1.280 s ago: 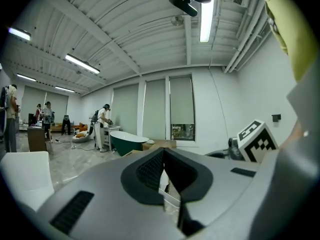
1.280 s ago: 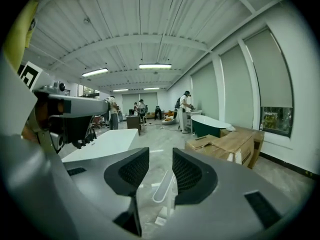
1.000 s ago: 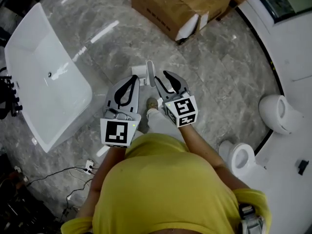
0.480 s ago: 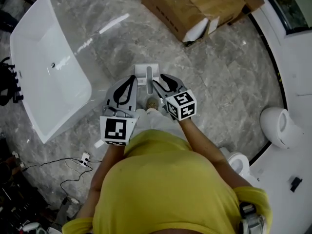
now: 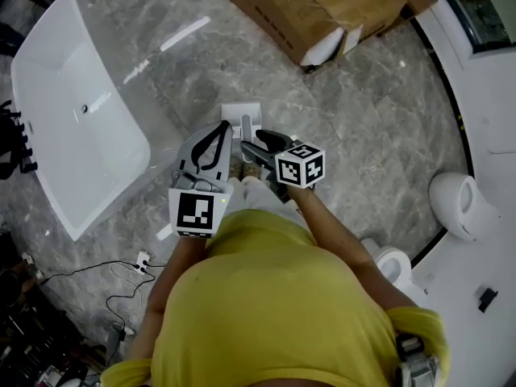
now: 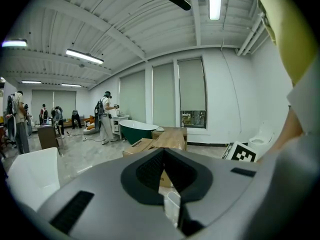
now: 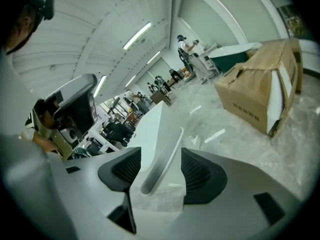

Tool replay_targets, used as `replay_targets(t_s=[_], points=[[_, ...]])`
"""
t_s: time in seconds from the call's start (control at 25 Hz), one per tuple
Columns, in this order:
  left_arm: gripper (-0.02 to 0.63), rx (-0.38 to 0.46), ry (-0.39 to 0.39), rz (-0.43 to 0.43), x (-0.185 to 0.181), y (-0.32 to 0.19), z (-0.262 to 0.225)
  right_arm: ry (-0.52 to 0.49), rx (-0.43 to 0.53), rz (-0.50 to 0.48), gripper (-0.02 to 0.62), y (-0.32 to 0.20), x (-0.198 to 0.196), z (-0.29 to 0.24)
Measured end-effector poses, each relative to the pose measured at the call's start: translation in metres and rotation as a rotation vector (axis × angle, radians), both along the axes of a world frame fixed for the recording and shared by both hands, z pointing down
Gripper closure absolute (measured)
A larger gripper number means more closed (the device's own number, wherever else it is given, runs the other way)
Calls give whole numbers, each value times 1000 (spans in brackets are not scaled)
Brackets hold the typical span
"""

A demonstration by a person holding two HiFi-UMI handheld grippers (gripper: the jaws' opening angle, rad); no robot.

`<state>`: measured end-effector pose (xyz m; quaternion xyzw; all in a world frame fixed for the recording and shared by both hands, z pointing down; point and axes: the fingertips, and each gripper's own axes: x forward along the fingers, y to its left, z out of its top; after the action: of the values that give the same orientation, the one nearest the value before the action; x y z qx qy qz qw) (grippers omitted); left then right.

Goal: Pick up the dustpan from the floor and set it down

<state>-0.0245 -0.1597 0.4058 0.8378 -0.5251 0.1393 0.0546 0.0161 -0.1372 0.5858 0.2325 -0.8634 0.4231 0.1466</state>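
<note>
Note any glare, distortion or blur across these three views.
Head view: ceiling-light glare streaks on the marble floor. Left gripper view: heavy fisheye bending, dark corners, ceiling lamp blown out. Right gripper view: fisheye curve too; the close dustpan handle looks soft.

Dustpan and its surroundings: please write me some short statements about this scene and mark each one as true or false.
1. The handle of the dustpan stands between the jaws of the right gripper. True.
2. The right gripper is clamped shut on that handle. False: its jaws have just been opening and stand apart.
3. The left gripper holds the cardboard box. False: its jaws are shut on nothing, and the box lies farther off.
4. A white bathtub lies at the left of the head view. True.
5. The floor is made of wooden boards. False: it is grey, veined stone.
</note>
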Motion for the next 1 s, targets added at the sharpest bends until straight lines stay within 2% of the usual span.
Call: replay_targets(t_s=[0.16,0.36,0.72,0.84,1.0], points=[[603,-19,21,-6,-6,-6,1,-38,-117,-19,314,7,-6,15],[603,-44,12,-8,-17,-11,8,-63,-180,-77,324,12,-20,26],[603,-45,10,-19,-33,-16,8,-90,-201,-95,442,3,-37,31],[603,-47,15,-17,-36,-16,8,-83,-214,-77,454,-1,-39,30],[603,-42,14,-10,-40,-17,7,-111,-171,-79,448,-11,-47,4]])
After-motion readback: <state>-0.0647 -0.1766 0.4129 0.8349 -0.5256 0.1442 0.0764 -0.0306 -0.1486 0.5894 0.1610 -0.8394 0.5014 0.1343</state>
